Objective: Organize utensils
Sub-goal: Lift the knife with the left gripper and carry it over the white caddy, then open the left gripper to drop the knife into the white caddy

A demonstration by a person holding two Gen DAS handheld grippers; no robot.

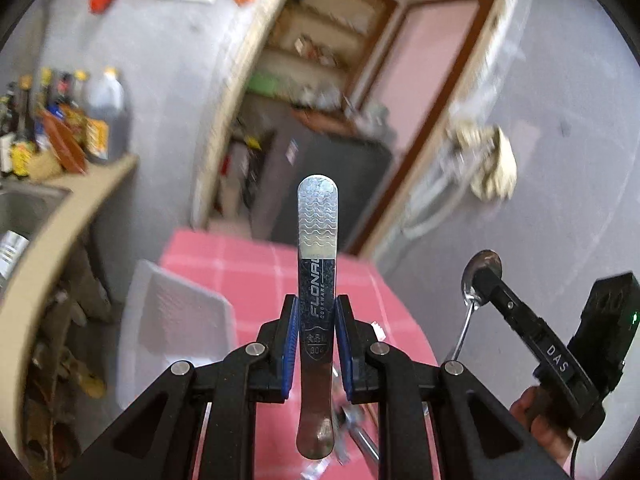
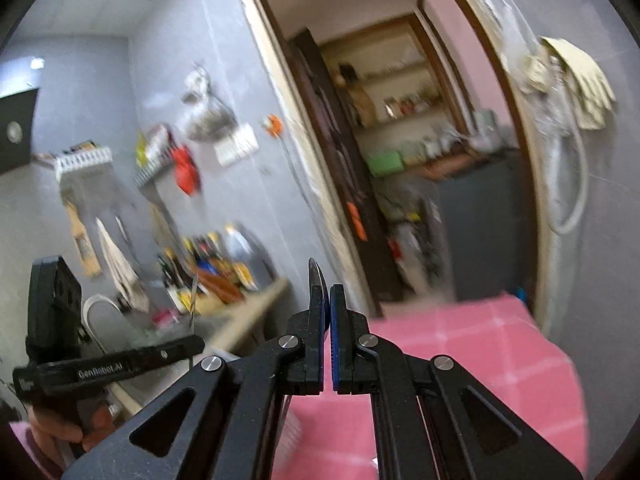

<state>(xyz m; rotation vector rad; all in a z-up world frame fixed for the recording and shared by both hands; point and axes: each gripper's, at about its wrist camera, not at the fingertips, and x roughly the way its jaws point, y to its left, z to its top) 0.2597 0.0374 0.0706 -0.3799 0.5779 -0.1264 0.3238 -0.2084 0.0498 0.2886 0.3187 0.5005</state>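
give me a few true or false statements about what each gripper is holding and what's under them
1. The left gripper is shut on a flat metal utensil handle stamped with a brand name. True.
2. The right gripper holds a fork. False: it is shut on a spoon, bowl up and handle hanging down.
3. The table below has a pink checked cloth. True.
4. The right gripper's jaws stand wide apart. False: in the right wrist view they are nearly together on the thin spoon.
5. A white tray lies on the left part of the cloth in the left wrist view. True.
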